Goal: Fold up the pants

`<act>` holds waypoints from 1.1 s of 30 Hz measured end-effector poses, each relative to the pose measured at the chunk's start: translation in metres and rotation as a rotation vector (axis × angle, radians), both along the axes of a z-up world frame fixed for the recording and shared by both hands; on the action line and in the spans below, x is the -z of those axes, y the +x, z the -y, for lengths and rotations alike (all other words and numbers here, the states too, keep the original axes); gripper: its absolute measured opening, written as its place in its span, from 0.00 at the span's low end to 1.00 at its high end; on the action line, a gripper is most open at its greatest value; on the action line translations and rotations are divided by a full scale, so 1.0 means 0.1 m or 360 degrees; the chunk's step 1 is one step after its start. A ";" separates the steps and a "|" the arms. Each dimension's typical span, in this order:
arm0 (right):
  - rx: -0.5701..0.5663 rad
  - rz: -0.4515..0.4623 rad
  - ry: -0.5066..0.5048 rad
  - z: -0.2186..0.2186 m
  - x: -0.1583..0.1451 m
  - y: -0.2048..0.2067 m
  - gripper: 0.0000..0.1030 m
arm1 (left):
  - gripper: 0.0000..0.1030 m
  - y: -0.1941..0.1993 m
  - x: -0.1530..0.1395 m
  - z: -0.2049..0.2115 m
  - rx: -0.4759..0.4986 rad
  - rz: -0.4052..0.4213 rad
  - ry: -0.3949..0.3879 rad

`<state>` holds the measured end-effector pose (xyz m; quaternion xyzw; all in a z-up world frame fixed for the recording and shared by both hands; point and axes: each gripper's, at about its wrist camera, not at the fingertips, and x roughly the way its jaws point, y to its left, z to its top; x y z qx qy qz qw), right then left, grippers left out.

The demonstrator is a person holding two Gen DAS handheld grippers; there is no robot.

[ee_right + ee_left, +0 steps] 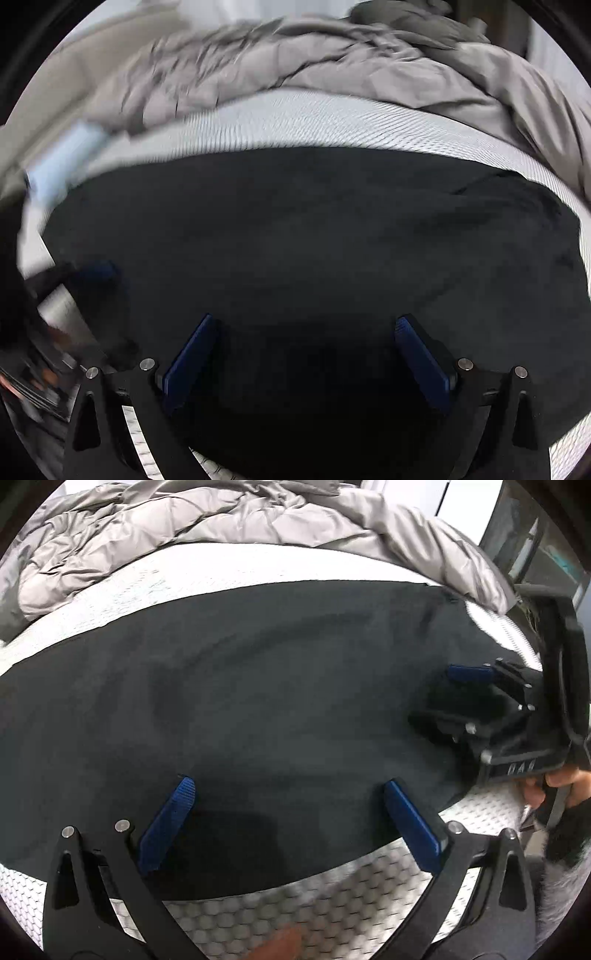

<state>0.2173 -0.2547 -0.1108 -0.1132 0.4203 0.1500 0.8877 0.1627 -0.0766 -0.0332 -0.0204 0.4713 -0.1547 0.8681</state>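
Black pants flat on mattress | under wide-open right claw

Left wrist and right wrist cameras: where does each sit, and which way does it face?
Left wrist: on the left gripper, angled down at the flat black pants on the white textured mattress; right gripper and a hand show at right.
Right wrist: on the right gripper, facing down; open blue-padded fingers over the pants.
Shared: pants, mattress, crumpled grey duvet.
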 end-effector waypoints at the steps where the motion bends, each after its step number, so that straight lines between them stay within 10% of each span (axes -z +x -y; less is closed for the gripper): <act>1: -0.0035 0.0015 -0.0061 0.00 0.02 -0.01 0.96 | 0.99 0.00 0.02 -0.03 0.0002 0.0001 -0.0003; 11: 0.0802 0.0074 -0.0230 1.53 -0.02 -0.02 0.97 | 0.99 0.00 0.09 -0.08 0.0034 0.0028 0.0046; 22: 0.0499 0.0186 0.0082 1.08 -0.44 0.02 0.97 | 0.99 0.23 -0.41 0.19 0.0171 0.0158 -0.0001; 28: 0.0221 0.0036 -0.0060 0.33 -0.09 0.47 0.97 | 0.99 0.71 0.05 0.38 0.0195 -0.0084 0.0048; 33: 0.0606 0.0093 -0.0321 0.82 -0.17 0.40 0.97 | 0.99 0.70 0.04 0.10 0.0082 -0.0033 0.0073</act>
